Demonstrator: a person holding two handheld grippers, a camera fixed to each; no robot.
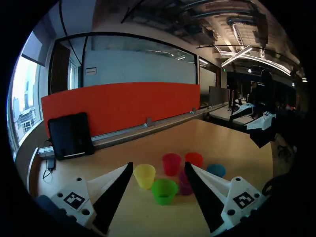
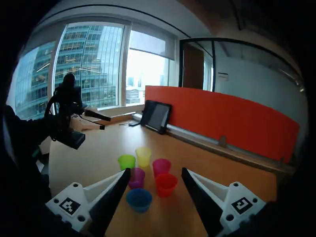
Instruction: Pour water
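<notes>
Hovering wide open and empty over the wooden desk [image 1: 221, 138], with the left gripper [image 1: 158, 163] framing the green cup [image 1: 164, 190] and the right gripper [image 2: 155, 170] framing the blue cup [image 2: 139, 199] just ahead between the fingers, likely lining up grasps from opposite sides for a short pour.

yellow plastic cup [image 2: 143, 156] | green plastic cup [image 2: 126, 161] | pink plastic cup [image 2: 161, 166] | red plastic cup [image 2: 166, 184] | purple plastic cup [image 2: 136, 177] | blue plastic cup [image 2: 139, 199]

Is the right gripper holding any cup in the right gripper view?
No: the fingers of the right gripper stand wide apart, and the blue cup seen between them stands free on the table.
</notes>
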